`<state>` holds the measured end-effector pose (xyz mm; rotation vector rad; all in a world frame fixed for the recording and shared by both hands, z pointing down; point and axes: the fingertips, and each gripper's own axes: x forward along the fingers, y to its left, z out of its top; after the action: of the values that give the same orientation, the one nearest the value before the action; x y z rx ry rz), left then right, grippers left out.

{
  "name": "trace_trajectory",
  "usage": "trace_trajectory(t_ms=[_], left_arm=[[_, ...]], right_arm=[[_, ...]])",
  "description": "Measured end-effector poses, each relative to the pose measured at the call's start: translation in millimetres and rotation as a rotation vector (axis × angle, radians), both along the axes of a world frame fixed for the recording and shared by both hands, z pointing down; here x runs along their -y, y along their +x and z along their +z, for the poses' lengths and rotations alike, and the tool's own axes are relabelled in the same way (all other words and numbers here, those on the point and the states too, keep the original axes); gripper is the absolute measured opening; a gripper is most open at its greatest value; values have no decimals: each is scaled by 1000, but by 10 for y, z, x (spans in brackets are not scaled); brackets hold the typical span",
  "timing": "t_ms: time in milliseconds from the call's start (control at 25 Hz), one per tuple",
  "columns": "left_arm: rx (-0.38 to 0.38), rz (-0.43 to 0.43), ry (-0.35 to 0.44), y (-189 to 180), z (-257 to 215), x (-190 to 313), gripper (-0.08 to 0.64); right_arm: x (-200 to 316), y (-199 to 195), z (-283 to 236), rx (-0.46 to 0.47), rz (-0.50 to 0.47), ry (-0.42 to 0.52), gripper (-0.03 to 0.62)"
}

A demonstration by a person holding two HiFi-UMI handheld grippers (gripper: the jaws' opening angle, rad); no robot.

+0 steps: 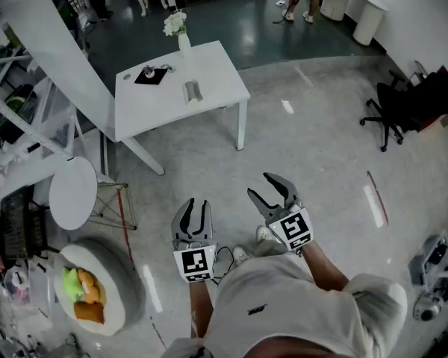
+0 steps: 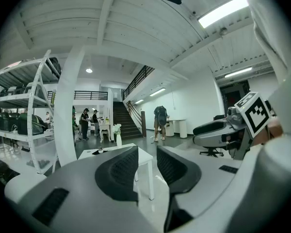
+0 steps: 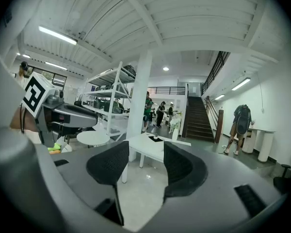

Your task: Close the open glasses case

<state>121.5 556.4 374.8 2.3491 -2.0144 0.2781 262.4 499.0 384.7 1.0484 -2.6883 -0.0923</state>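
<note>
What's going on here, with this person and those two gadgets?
A person stands on the floor with a hand-held gripper in each hand. The left hand-held gripper and the right hand-held gripper both have their jaws apart and hold nothing. Ahead stands a white table with a dark item, likely the open glasses case, well away from both grippers.

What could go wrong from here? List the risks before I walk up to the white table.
1. The vase of flowers stands on the white table beyond the grey case; a long reach may tip it.
2. A black item lies beside the case; the open left tongs or right tongs might catch it instead.
</note>
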Motion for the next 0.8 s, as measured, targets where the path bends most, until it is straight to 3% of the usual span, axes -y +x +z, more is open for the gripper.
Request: trace_trajectory(t_ms=[400, 800], left_arm=[[17, 16, -14, -62, 145, 45, 135], [16, -1, -26, -212, 242, 534, 146]], right_arm=[[-49, -202, 22, 32, -1, -51, 229], [422, -452, 117, 35, -36, -70, 229]])
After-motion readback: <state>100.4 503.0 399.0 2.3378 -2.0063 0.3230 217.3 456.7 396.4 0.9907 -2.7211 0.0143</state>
